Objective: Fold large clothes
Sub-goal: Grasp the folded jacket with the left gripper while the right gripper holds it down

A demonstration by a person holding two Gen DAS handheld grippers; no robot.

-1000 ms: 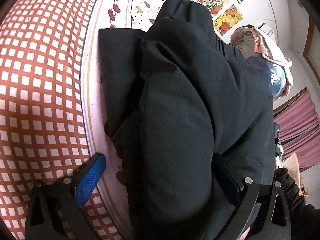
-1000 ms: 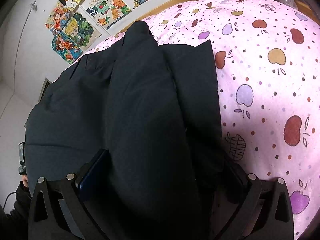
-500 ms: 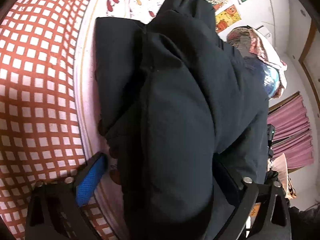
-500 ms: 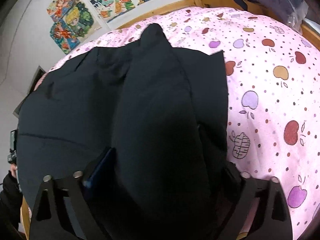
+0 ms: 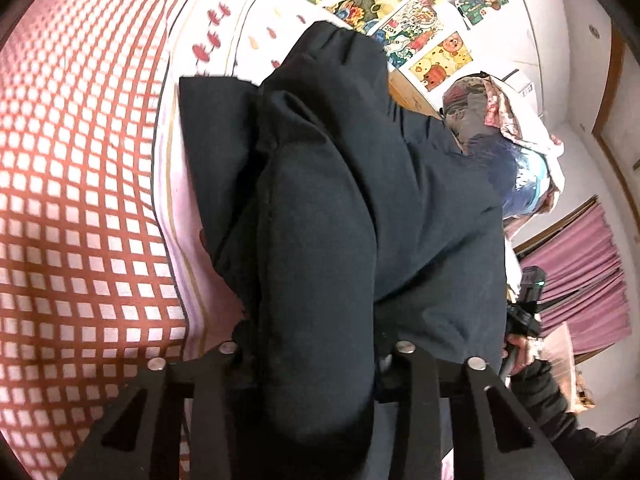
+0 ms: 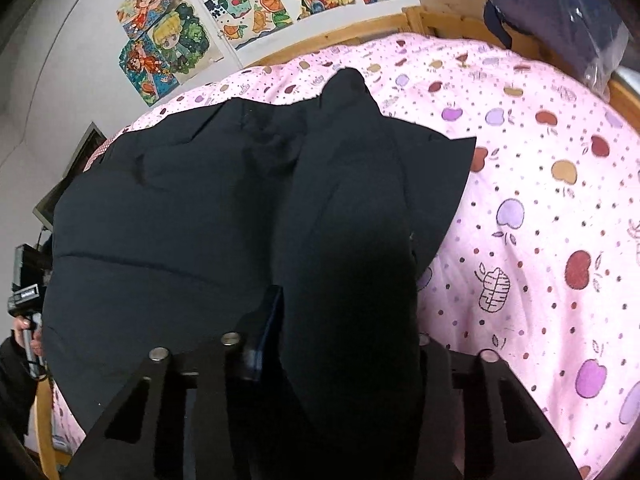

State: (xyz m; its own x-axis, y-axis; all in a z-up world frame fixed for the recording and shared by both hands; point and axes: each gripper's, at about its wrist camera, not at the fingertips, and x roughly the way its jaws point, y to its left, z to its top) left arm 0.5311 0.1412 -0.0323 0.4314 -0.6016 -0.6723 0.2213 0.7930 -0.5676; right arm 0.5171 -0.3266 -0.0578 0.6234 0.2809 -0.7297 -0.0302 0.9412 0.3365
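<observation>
1. right now the dark padded coat (image 5: 360, 184) lies across the pink apple-print bedsheet (image 6: 540, 208), with a thick fold of it bunched up toward each camera.
2. the left gripper (image 5: 312, 344) has that puffy fold between its fingers; the jaws are closing and already pinch the fabric from both sides.
3. the right gripper (image 6: 344, 340) grips another fold of the same coat, its jaws closing too, with cloth filling the gap.
4. beside the coat in the left wrist view sits a red-and-white checked cover (image 5: 72, 200), meeting the pink sheet along a striped edge.
5. a wooden bed frame (image 6: 360, 36) borders the far side of the mattress.
6. colourful drawings (image 6: 180, 44) hang on the white wall behind it.
7. a heap of other clothes (image 5: 504, 120) and pink curtains (image 5: 580, 272) show at the right edge of the left wrist view.
</observation>
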